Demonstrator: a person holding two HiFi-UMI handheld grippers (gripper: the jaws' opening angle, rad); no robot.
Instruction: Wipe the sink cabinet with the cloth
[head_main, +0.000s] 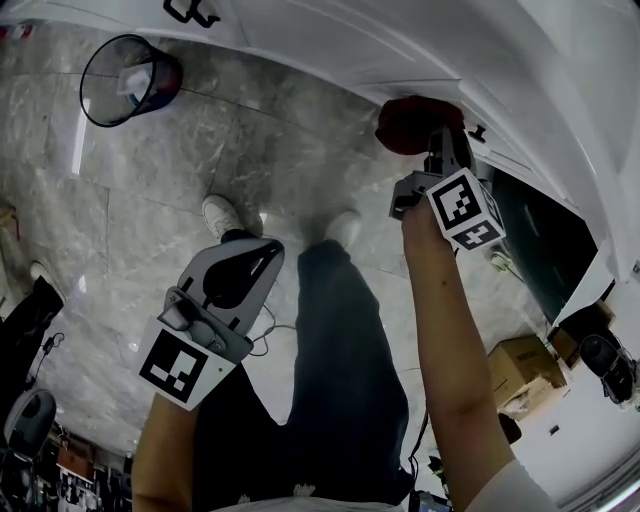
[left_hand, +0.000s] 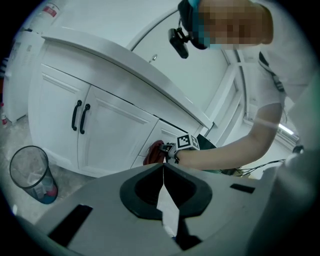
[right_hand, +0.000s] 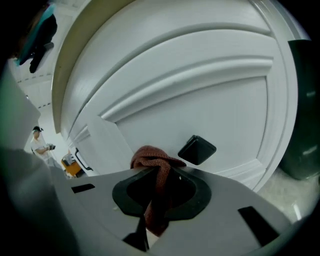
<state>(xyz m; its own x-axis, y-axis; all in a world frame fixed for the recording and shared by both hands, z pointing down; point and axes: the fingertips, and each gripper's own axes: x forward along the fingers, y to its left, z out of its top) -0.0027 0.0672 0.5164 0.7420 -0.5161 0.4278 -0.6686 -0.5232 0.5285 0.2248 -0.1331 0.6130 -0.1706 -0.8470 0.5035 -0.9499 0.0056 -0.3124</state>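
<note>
I've right gripper (head_main: 440, 146) clenched on red cloth (head_main: 410, 125), wad at sink cabinet door (right_hand: 200, 90) beside black knob (right_hand: 197, 149), set for wiping. Left gripper (left_hand: 163, 171) pinched together, empty, parked low, clear of work.

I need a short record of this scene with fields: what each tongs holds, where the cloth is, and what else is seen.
right tongs: shut on the red-brown cloth
cloth position: at the white cabinet door, beside its black knob
left tongs: shut, empty, held apart from the door
also in view: mesh waste bin

Red cloth (head_main: 408, 122) against white cabinet (head_main: 330, 45)
</note>
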